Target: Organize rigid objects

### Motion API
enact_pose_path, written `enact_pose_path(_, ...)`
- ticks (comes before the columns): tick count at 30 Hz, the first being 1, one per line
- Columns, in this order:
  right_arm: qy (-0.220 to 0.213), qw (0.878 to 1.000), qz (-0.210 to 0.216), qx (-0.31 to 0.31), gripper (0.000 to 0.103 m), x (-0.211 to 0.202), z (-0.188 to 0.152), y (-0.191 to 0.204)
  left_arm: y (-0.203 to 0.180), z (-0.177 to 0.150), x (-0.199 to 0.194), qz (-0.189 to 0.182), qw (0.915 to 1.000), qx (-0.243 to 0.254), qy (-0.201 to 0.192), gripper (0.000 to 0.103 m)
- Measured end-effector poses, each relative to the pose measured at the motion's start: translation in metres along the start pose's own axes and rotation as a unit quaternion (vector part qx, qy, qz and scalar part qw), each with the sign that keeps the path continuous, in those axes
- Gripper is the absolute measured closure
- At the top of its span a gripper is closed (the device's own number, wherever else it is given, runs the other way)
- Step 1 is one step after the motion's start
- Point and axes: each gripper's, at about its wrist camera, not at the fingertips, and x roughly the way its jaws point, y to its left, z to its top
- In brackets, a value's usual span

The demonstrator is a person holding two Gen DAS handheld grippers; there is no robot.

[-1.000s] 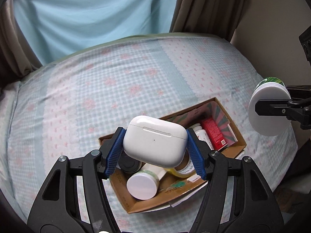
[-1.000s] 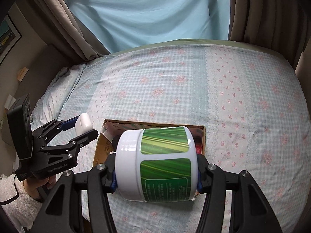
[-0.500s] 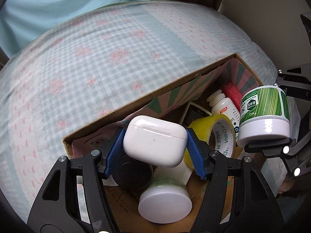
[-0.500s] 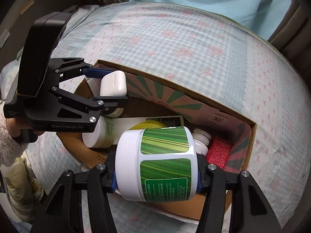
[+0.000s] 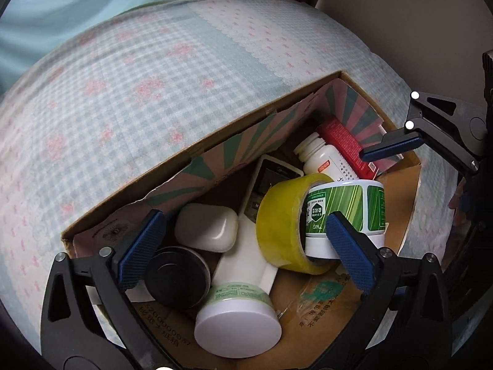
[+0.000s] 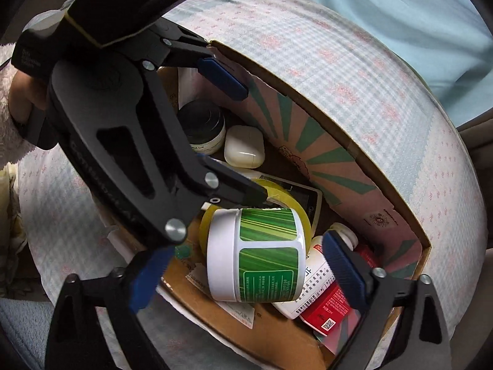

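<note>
Earbud case (image 5: 207,228) and green jar (image 6: 258,254) lie free in crowded box (image 5: 234,141); both tools opening, nothing gripped.

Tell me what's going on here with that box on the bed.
A person with two handheld grippers is packing small items into a cardboard box. The left gripper is opening, its white earbud case now lying beside a dark jar. The right gripper is opening too, its green-labelled tub resting against the yellow tape roll.
</note>
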Motion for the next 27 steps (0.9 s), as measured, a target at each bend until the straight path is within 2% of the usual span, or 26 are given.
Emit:
enact_pose_path(5, -0.020, 0.999, -0.017, 0.027, 0.000, -0.019, -0.020, -0.007, 0.006, -0.009, -0.013, 0.004, 0.9993, -0.037, 0.005, 0.000)
enact_pose_path(9, -0.024, 0.998, -0.010, 0.063, 0.000, -0.025, -0.030, -0.019, 0.013, -0.013, -0.017, 0.015, 0.9978, -0.064, 0.010, 0.000)
enact_pose_path(16, -0.044, 0.996, -0.018, 0.075, 0.000, -0.048, -0.044, -0.022, 0.010, -0.004, -0.034, 0.036, 0.9967, -0.073, 0.004, 0.000)
enact_pose_path(22, -0.064, 0.995, -0.020, 0.075, 0.000, -0.085, -0.048, -0.022, -0.010, 0.012, -0.072, 0.051, 0.9954, -0.080, -0.015, 0.000)
enact_pose_path(27, -0.086, 0.993, -0.018, 0.082, 0.000, -0.134, -0.053, -0.023, -0.041, 0.022, -0.124, 0.064, 0.9920, -0.099, -0.044, 0.000)
